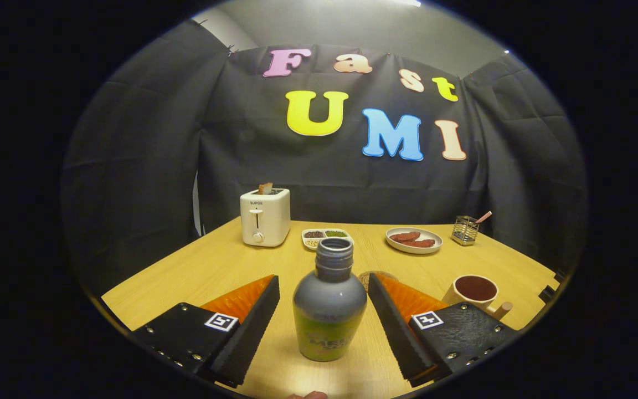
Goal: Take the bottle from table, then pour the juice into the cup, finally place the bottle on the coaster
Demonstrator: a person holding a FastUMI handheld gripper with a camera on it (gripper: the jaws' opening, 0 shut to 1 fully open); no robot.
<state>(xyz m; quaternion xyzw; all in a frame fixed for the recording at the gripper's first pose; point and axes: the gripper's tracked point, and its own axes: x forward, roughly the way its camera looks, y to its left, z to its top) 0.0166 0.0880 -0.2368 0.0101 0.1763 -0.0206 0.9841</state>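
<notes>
An uncapped bottle point(329, 310) with a grey top and a green lower band stands upright on the wooden table point(208, 271), right between my two fingers. My gripper point(324, 285) is open, with a gap on each side of the bottle, touching nothing. A round woven coaster point(364, 277) lies just behind the bottle, mostly hidden by it and the right finger. A pale cup point(475, 292) with a dark inside and a wooden handle stands to the right, just beyond the right finger.
At the back of the table stand a white toaster point(265, 216) with toast in it, a small divided dish of spices point(324, 236), a plate point(413, 240) with reddish-brown slices, and a wire holder point(465, 230).
</notes>
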